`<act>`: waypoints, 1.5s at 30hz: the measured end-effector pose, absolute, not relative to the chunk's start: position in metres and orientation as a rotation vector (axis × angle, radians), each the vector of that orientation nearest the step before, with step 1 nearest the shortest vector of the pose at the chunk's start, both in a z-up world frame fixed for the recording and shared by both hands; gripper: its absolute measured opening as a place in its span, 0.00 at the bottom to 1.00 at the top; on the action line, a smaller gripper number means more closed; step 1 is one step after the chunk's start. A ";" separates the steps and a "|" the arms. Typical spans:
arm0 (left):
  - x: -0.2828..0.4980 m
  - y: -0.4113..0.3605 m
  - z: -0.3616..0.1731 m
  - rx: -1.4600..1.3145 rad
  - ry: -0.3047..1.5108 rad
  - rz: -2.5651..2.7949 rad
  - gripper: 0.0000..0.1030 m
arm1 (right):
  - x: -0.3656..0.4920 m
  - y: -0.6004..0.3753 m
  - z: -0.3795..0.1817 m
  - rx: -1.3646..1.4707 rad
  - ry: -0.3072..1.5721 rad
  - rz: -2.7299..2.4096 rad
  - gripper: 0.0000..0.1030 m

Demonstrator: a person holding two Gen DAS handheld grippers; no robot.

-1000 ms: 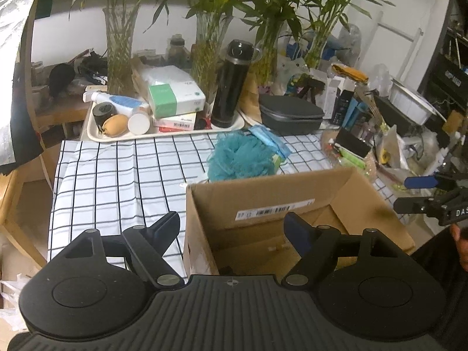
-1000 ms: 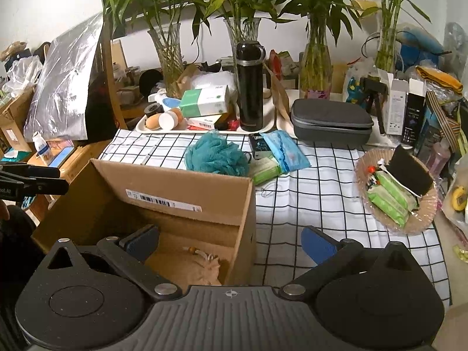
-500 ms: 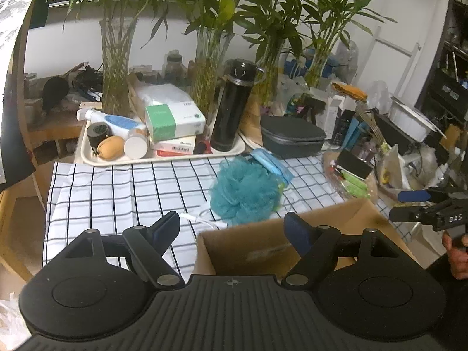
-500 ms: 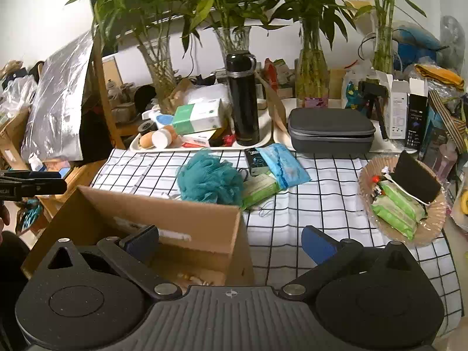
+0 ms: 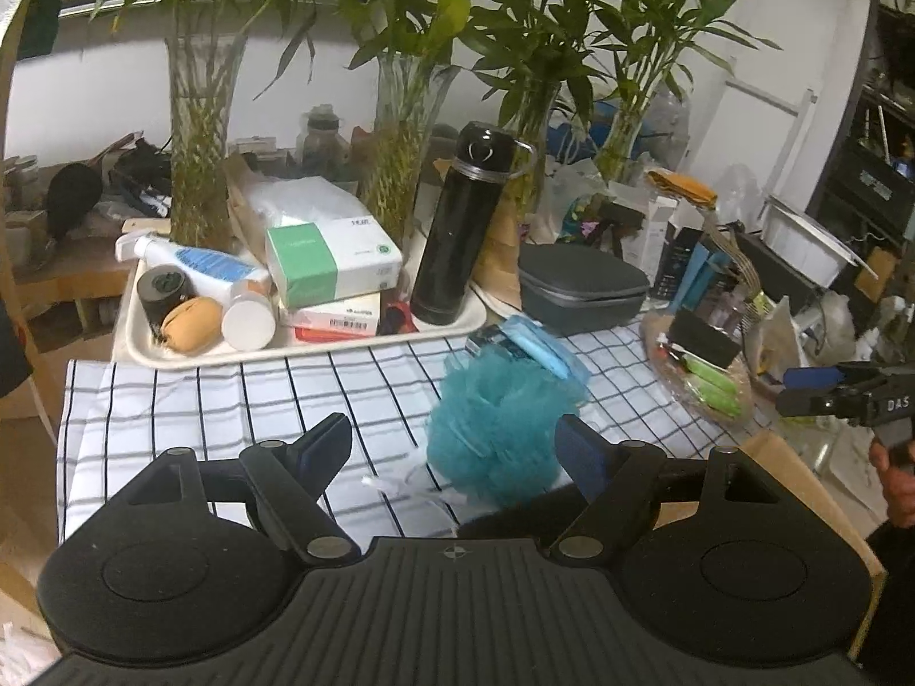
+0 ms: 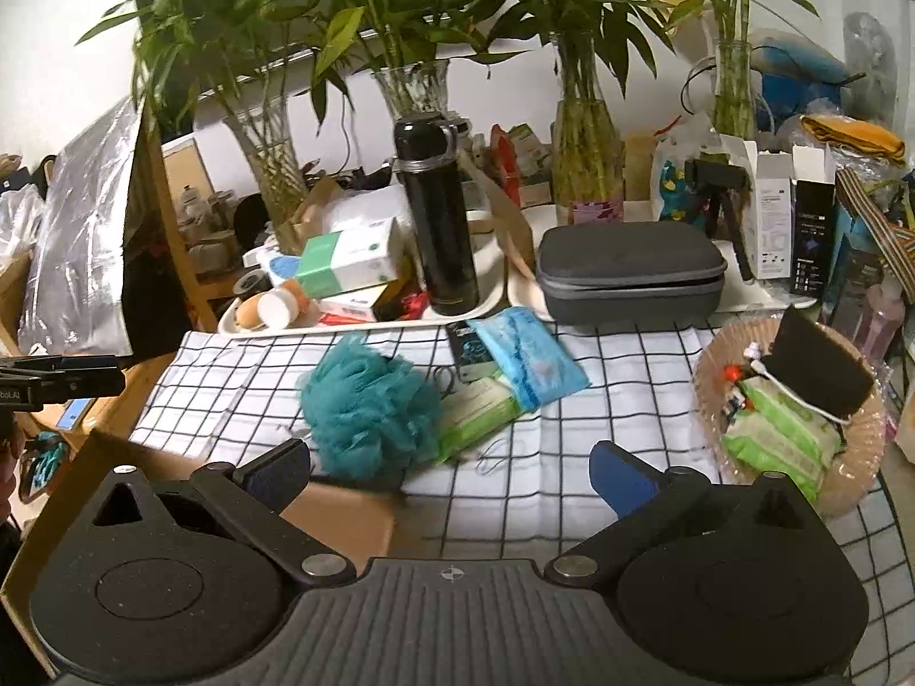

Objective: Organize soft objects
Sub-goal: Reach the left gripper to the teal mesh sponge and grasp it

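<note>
A teal mesh bath sponge (image 5: 494, 426) lies on the checked tablecloth (image 5: 229, 406), just beyond the cardboard box (image 5: 800, 491). My left gripper (image 5: 454, 449) is open and empty, above the box's far wall, with the sponge between and ahead of its fingers. In the right wrist view the sponge (image 6: 366, 409) lies ahead to the left. My right gripper (image 6: 449, 471) is open and empty, over the box's right corner (image 6: 337, 514). A blue soft pack (image 6: 526, 357) and a green wipes pack (image 6: 486, 414) lie right of the sponge.
A white tray (image 5: 309, 343) with boxes, bottles and a black flask (image 5: 457, 223) stands behind the cloth. A grey zip case (image 6: 629, 280) sits at the back. A woven basket (image 6: 789, 423) with green packs stands at the right. Glass vases with bamboo line the back.
Both grippers rose and moved forward over the box toward the sponge. The box dropped mostly out of view below them. Both stayed open.
</note>
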State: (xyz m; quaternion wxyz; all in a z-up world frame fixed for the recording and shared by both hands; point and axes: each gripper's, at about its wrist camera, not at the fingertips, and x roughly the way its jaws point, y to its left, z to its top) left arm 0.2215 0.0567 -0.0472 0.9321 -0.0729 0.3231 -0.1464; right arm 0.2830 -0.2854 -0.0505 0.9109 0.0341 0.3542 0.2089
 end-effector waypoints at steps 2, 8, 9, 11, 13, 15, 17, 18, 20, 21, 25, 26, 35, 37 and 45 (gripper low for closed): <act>0.230 0.056 -0.051 -0.133 0.656 -0.307 0.76 | 0.291 -0.286 -0.051 0.070 0.731 0.421 1.00; 0.256 0.055 -0.065 -0.097 0.650 -0.326 0.76 | 0.308 -0.290 -0.055 0.069 0.739 0.401 1.00; 0.260 0.055 -0.067 -0.100 0.652 -0.314 0.76 | 0.310 -0.290 -0.056 0.069 0.743 0.397 1.00; 0.268 0.057 -0.071 -0.109 0.651 -0.294 0.76 | 0.314 -0.291 -0.059 0.068 0.750 0.388 1.00; 0.277 0.059 -0.076 -0.115 0.651 -0.299 0.76 | 0.318 -0.291 -0.061 0.061 0.753 0.379 1.00; 0.286 0.060 -0.081 -0.122 0.655 -0.307 0.76 | 0.321 -0.290 -0.062 0.055 0.754 0.375 1.00; 0.296 0.059 -0.087 -0.132 0.664 -0.327 0.76 | 0.325 -0.289 -0.064 0.051 0.758 0.372 1.00; 0.302 0.058 -0.091 -0.132 0.679 -0.341 0.76 | 0.327 -0.289 -0.065 0.049 0.761 0.371 1.00; 0.311 0.055 -0.097 -0.127 0.698 -0.376 0.76 | 0.332 -0.288 -0.068 0.044 0.773 0.365 1.00; 0.314 0.054 -0.100 -0.123 0.704 -0.393 0.76 | 0.334 -0.288 -0.069 0.042 0.776 0.361 1.00; 0.326 0.046 -0.110 -0.113 0.742 -0.480 0.76 | 0.341 -0.287 -0.071 0.036 0.784 0.339 1.00; 0.328 0.044 -0.113 -0.107 0.751 -0.505 0.76 | 0.342 -0.287 -0.071 0.040 0.786 0.338 1.00; 0.349 0.024 -0.128 -0.080 0.822 -0.675 0.81 | 0.347 -0.284 -0.073 0.043 0.789 0.327 1.00; 0.353 0.019 -0.131 -0.066 0.830 -0.683 0.81 | 0.347 -0.283 -0.073 0.047 0.787 0.334 1.00; 0.368 0.006 -0.143 -0.080 0.861 -0.704 0.82 | 0.352 -0.282 -0.076 0.030 0.797 0.324 1.00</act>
